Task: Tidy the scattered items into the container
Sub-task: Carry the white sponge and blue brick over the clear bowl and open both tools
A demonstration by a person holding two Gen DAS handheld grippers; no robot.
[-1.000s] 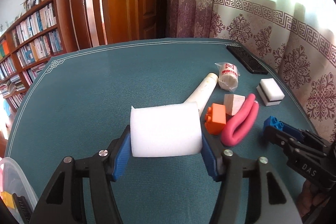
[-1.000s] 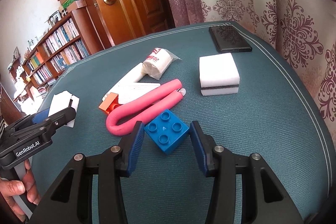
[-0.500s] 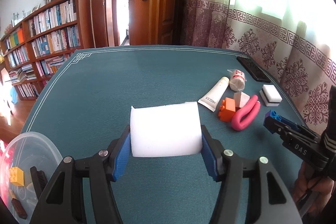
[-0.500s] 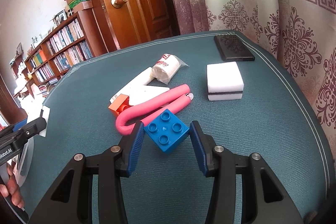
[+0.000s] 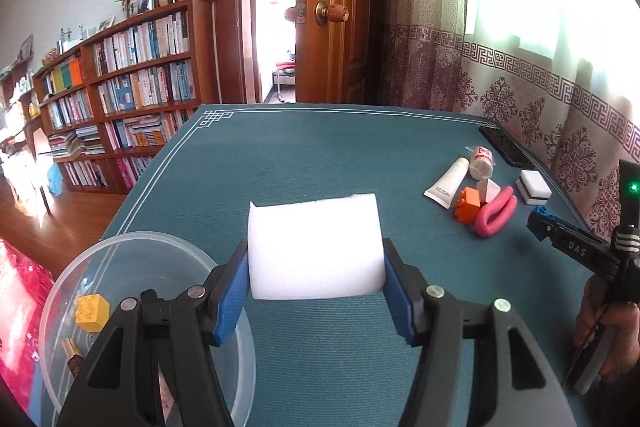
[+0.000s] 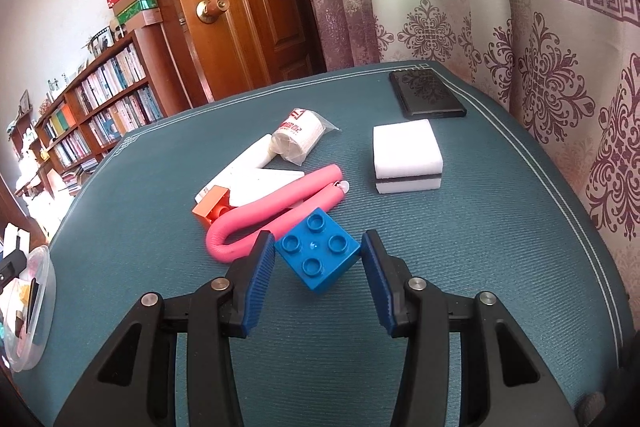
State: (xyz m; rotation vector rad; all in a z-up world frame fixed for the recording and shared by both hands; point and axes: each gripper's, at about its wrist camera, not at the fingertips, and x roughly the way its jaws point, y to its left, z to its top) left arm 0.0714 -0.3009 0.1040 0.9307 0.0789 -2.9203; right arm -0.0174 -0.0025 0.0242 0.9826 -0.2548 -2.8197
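**Holding foam and a brick, container at lower left**

Gripping a white foam block (image 5: 314, 247), my left gripper (image 5: 316, 277) has both blue pads pressed against the block's sides. Below and to its left sits the clear plastic container (image 5: 64, 279), on the edge of the teal table mat (image 5: 312, 155); inside it I can see a yellow brick (image 5: 92, 311) and a small dark item I cannot make out.

My right gripper (image 6: 318, 269) has a blue brick (image 6: 318, 255) clamped corner to corner between its pads, studs up and tilted. Just beyond it on the mat lies the scattered cluster: a bent pink foam tube (image 6: 276, 207), an orange brick (image 6: 211, 209) touching the tube's bend, a white squeeze tube (image 6: 250, 159), and a wrapped white roll (image 6: 300, 141). A white-and-grey sponge (image 6: 408, 157) sits apart to the right, with a black phone (image 6: 426, 94) further back near the curtain (image 6: 540, 27).
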